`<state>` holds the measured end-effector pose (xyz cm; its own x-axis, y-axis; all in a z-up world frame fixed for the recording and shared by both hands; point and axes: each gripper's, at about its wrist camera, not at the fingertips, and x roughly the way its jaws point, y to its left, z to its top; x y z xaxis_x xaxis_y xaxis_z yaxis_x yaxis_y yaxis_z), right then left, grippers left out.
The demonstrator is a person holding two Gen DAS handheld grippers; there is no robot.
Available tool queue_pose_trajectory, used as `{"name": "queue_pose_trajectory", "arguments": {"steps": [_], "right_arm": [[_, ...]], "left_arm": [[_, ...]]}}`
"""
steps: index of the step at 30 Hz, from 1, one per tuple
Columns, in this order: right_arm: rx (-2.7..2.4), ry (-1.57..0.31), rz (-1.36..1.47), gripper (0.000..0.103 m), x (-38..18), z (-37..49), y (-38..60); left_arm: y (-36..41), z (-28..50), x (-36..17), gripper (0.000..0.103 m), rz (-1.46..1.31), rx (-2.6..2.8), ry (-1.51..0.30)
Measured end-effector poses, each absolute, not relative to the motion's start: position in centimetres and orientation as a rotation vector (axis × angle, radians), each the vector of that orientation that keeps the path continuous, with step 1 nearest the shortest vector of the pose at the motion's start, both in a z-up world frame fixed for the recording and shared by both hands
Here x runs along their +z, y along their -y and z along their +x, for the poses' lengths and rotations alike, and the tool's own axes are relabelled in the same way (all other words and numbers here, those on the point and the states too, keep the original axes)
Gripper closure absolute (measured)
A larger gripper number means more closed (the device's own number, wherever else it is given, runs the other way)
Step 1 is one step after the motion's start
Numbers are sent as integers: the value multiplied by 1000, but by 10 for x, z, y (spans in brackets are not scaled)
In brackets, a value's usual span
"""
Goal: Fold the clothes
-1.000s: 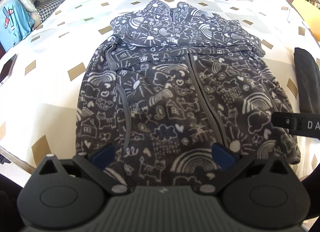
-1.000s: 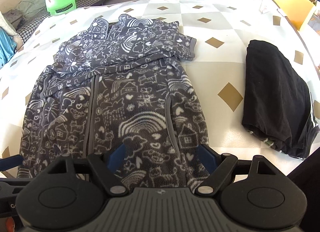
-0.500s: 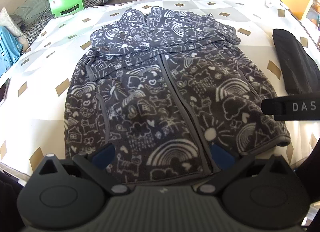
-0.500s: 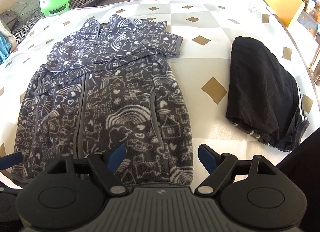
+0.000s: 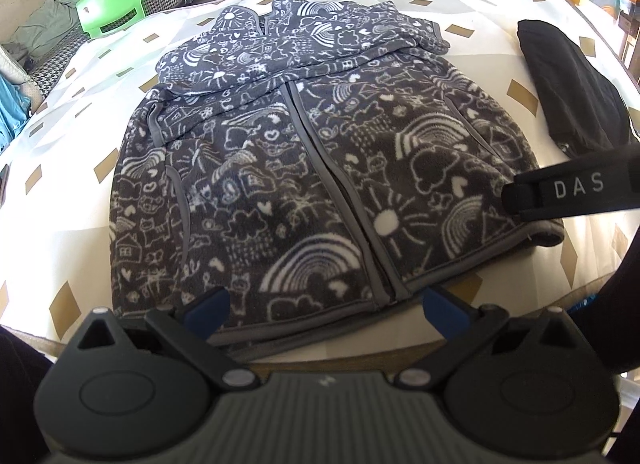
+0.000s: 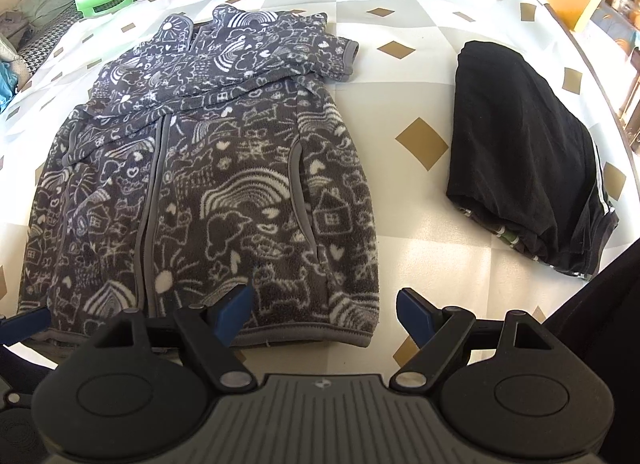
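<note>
We counted two garments on the table [image 6: 420, 64]: one grey fleece jacket [image 6: 224, 184], doodle-printed, zipped, sleeves folded in, lying flat at centre, and one folded black garment [image 6: 524, 160] apart to its right. Our left gripper [image 5: 324, 310] and right gripper [image 6: 324, 310] were both spread, holding nothing.

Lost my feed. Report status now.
Left gripper and right gripper open at the hem. Fleece jacket flat, sleeves folded in. Folded black garment clear, alongside.
</note>
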<state>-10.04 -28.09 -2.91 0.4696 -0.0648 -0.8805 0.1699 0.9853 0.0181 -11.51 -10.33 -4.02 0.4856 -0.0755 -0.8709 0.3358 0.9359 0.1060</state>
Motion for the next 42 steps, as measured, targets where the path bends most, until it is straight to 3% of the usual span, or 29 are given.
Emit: {"name": "queue_pose_trajectory", "arguments": {"steps": [20, 33, 42], "right_arm": [[-166, -1154, 272, 23, -43, -100, 294], [-191, -1113, 471, 23, -42, -97, 323], [-176, -1121, 415, 23, -46, -90, 313]], "left_arm": [[79, -120, -58, 0, 183, -177, -1175], [-1, -100, -51, 0, -104, 77, -1156], [-30, -89, -59, 0, -241, 163, -1172]]}}
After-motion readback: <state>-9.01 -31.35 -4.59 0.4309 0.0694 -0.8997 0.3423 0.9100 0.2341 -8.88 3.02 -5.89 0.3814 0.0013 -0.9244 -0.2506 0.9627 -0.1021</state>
